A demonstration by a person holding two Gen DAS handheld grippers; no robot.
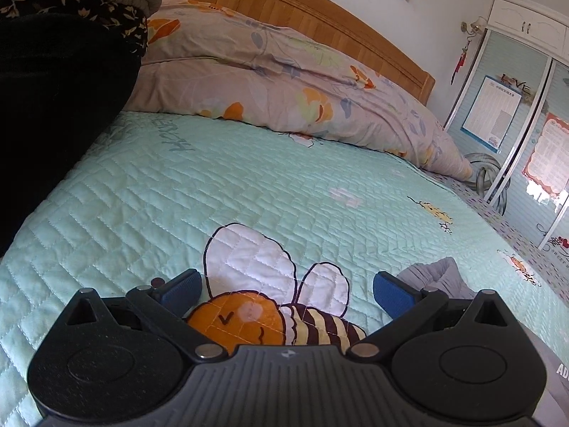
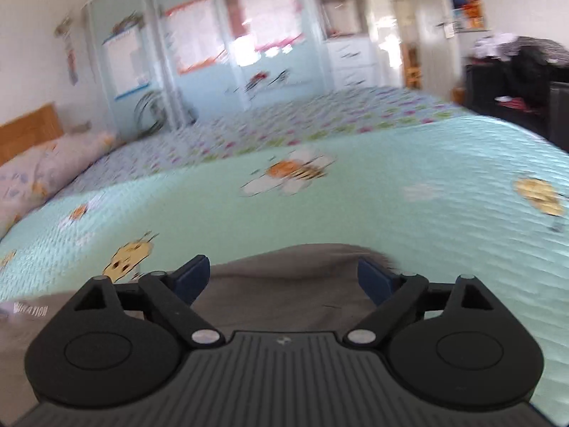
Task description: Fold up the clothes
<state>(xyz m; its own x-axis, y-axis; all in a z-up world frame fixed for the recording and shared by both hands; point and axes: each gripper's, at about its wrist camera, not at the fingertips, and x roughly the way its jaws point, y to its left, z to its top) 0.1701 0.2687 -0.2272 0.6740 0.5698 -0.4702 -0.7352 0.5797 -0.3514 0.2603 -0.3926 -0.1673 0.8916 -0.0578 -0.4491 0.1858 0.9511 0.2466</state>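
Observation:
A grey garment point(image 2: 284, 291) lies flat on the mint quilted bedspread point(image 2: 409, 206) right under my right gripper point(image 2: 284, 279), which is open and empty, with its blue pads over the cloth. The right wrist view is blurred. In the left wrist view my left gripper point(image 1: 286, 290) is open and empty over a bee picture on the bedspread point(image 1: 177, 185). A bunched corner of the grey garment point(image 1: 435, 274) shows just right of its right pad.
A floral duvet point(image 1: 284, 82) lies along the wooden headboard point(image 1: 320, 25). A person's dark clothing point(image 1: 53, 89) fills the left of the left wrist view. Wardrobe doors point(image 2: 213, 53) stand beyond the bed. Dark furniture point(image 2: 515, 82) stands at the right.

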